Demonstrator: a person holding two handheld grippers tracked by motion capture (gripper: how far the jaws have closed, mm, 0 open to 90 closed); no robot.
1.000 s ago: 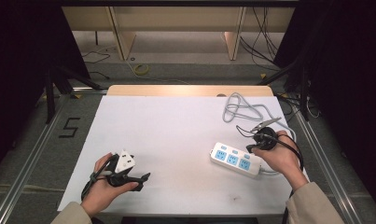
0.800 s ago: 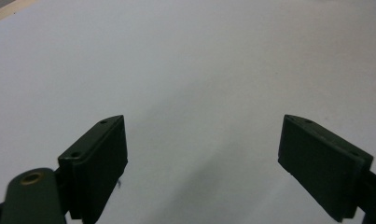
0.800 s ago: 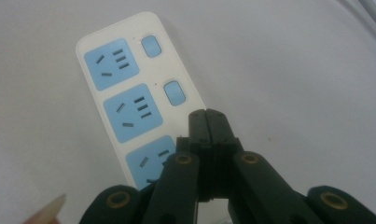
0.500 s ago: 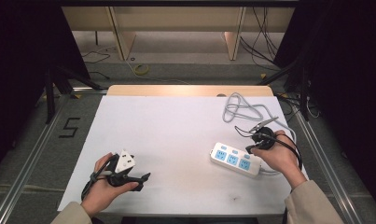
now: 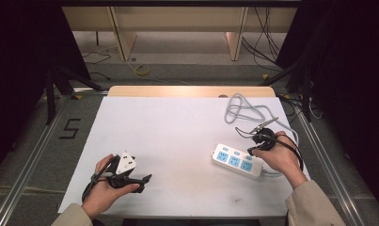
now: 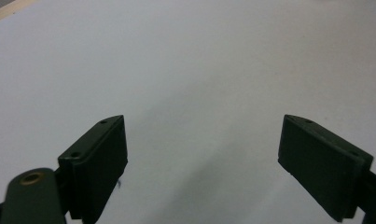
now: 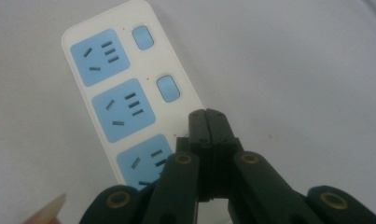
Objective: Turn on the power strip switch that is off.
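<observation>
Right gripper [image 7: 207, 116] jaws pressed together, tips over power strip [image 7: 115, 98] edge beside third switch; nothing clamped.

The high view is evenly lit from above; the white surface [image 5: 177, 141] reads bright without glare, while both sides of the frame fall into near-black; shadows beneath the hands are soft and short. The left gripper view is soft throughout; a faint diffuse shadow lies on the white sheet between the dark jaws. The right gripper view is mildly blurred; the power strip [image 7: 115, 93] is legible; the near black linkage is out of focus.
</observation>
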